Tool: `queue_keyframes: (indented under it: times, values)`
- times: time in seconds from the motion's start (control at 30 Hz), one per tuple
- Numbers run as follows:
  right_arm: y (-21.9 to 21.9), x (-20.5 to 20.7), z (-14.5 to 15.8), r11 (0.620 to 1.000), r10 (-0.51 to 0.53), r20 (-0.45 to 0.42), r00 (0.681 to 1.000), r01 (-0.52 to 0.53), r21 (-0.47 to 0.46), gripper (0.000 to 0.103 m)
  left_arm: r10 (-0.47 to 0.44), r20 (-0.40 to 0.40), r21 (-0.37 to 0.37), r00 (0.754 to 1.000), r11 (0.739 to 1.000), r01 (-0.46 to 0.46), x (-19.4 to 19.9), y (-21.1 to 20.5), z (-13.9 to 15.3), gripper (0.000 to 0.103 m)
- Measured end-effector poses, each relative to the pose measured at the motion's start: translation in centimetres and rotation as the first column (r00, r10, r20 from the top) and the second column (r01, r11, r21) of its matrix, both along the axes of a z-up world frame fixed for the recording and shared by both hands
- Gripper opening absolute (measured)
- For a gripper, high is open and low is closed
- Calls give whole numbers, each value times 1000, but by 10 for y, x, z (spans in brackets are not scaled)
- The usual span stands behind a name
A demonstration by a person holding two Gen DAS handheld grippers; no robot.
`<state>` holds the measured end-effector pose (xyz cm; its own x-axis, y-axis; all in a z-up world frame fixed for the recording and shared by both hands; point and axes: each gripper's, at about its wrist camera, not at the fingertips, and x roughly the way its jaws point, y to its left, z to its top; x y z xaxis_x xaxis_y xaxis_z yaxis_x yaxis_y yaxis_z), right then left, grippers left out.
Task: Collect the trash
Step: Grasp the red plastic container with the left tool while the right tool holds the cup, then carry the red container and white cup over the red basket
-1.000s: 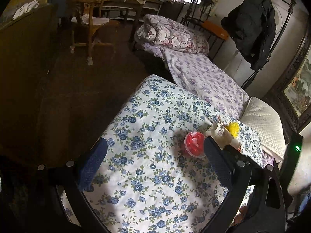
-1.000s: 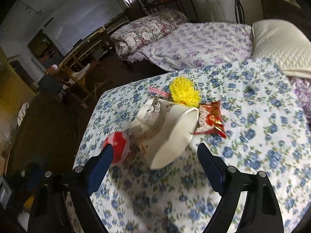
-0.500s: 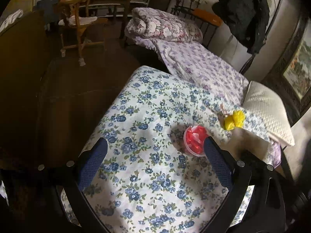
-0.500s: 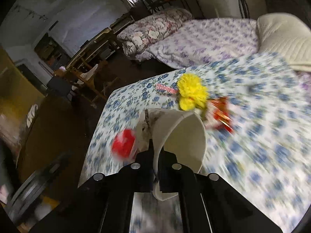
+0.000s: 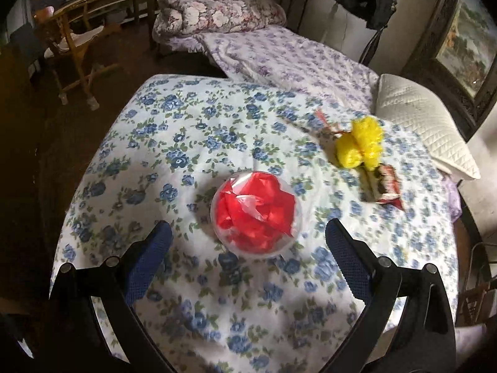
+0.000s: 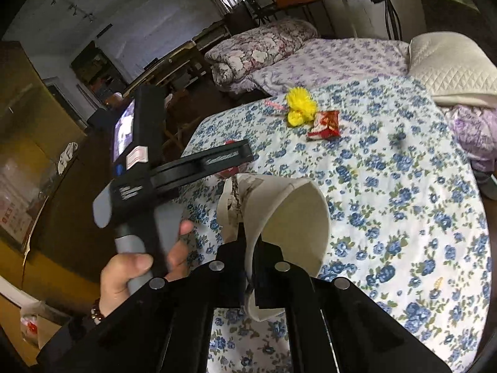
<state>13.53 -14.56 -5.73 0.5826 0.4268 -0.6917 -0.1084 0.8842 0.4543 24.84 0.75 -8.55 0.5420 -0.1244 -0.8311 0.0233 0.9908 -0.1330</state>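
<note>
Clear cup holds red, perhaps plastic, scraps; white bag gapes.

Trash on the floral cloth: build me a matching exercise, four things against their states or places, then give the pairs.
Things:
1. clear cup of red scraps
2. white paper bag
3. yellow pompom
4. red snack wrapper

States:
A. pinched by the right gripper
B. lying just beyond the pompom's near side, on the cloth
C. centred between the open left gripper fingers
D. beside a pink strip

Pairs: 1-C, 2-A, 3-D, 4-B
</note>
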Motion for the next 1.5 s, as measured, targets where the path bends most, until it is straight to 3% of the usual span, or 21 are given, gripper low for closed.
queue_keyframes:
  times: [0.13, 0.23, 0.27, 0.53, 0.67, 0.77, 0.9, 1.3, 1.5]
  values:
    - [0, 2, -5, 1000, -13, -2, 1000, 13, -9, 4, 16, 11, 50, 1000, 999, -17, 8, -1, -10, 95]
    - [0, 6, -8, 1000, -27, -9, 1000, 27, -15, 4, 30, 37, 38, 999, 999, -31, 11, 2, -10, 73]
    - [-1, 7, -9, 999, -29, -11, 1000, 29, -18, 4, 22, 41, 17, 999, 1000, -23, 11, 4, -8, 55]
    - [-14, 19, -18, 994, -100, -13, 995, 99, -45, 4, 47, 89, -82, 995, 996, -40, -6, 16, 20, 55]
    - [-22, 21, -16, 992, -123, 3, 992, 123, -41, 4, 33, 132, -76, 991, 997, -23, -38, 9, 49, 55]
    - [-29, 22, -13, 989, -143, 12, 990, 143, -37, 4, 10, 120, -45, 993, 999, -5, -61, 0, 58, 55]
    - [-43, 18, -6, 985, -171, 37, 985, 171, -21, 4, -20, 130, -83, 991, 996, 31, -103, -6, 70, 55]
    - [-64, -27, 11, 969, -245, 100, 964, 245, 12, 4, -93, 129, -69, 987, 992, 102, -187, -25, 73, 55]
    - [-85, -89, 36, 961, -277, 171, 946, 267, 76, 4, -137, 139, -81, 981, 986, 149, -211, -42, 83, 55]
